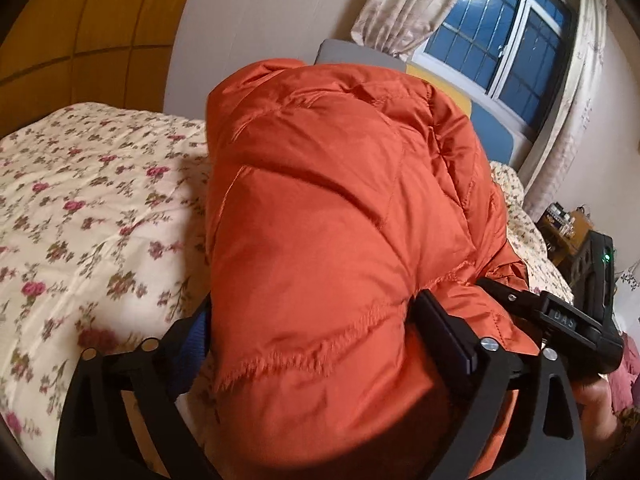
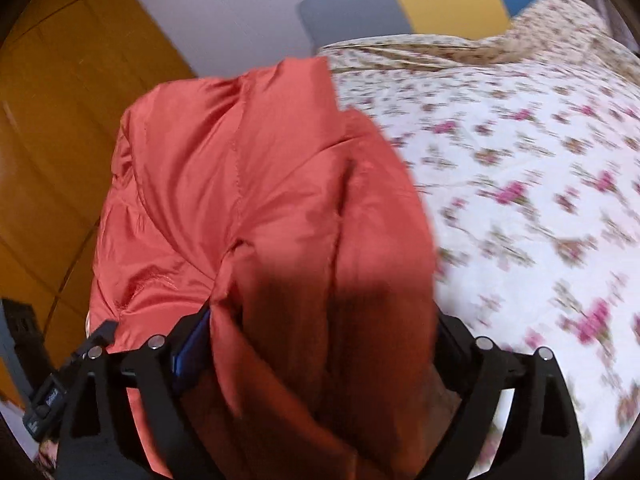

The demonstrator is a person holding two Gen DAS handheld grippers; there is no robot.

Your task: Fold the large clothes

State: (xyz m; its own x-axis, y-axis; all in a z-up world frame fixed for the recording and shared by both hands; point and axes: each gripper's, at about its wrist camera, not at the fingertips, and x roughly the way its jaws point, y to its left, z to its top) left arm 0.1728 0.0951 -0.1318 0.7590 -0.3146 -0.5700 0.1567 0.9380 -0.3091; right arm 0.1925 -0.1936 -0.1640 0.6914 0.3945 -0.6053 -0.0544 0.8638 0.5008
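A puffy orange down jacket [image 1: 328, 208] lies bunched on the floral quilt and fills most of both wrist views. My left gripper [image 1: 316, 320] stands wide, with a thick fold of the jacket bulging between its blue-padded fingers [image 1: 192, 348]. The fabric brushes the pads without looking squeezed. My right gripper [image 2: 324, 324] also stands wide around another thick fold of the jacket [image 2: 240, 184], whose near part is in shadow. Each gripper's body shows at the edge of the other's view: the right gripper's [image 1: 568, 320] and the left gripper's [image 2: 44, 396].
The floral quilt [image 1: 80, 208] covers the bed [image 2: 520, 184] on both sides of the jacket. A grey, yellow and blue headboard [image 2: 400, 4] stands behind. There is a wooden wardrobe [image 1: 80, 20], a curtained window [image 1: 500, 40], and a cluttered nightstand [image 1: 560, 224].
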